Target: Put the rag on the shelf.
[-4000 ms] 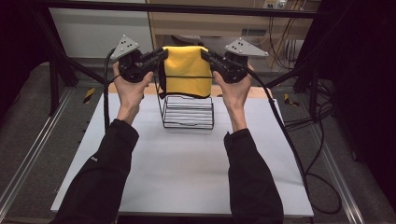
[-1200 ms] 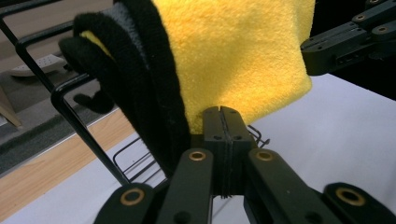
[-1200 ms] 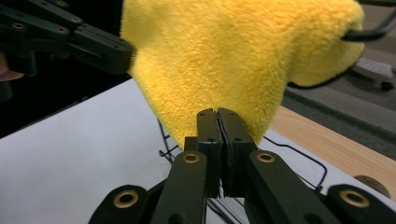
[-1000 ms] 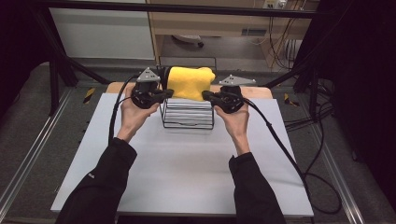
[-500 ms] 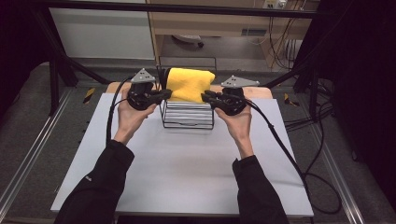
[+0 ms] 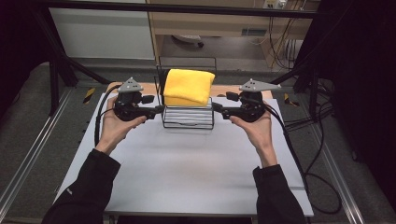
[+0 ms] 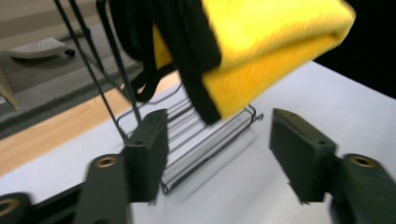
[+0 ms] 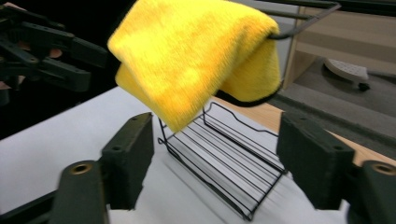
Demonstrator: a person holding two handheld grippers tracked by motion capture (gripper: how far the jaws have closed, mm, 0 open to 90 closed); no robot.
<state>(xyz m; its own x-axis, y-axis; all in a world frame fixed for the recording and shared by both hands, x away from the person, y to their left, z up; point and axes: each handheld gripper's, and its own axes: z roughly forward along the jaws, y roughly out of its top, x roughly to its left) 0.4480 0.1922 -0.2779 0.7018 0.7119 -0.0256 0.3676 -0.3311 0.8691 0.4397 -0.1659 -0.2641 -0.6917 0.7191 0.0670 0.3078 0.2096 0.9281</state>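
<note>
Your left gripper (image 6: pixel 159 110) sits just left of the rack (image 6: pixel 187 119), jaws just been opening, nothing btwn them. Yellow cloth (image 6: pixel 188 87) is draped folded over the rack's top bar, hanging free, apart from both tools. Looks soft, light, floppy, so it'll sag; prob best to pinch a folded side edge. Your right gripper (image 6: pixel 217 108) just right of rack, jaws also just been opening, empty.
</note>
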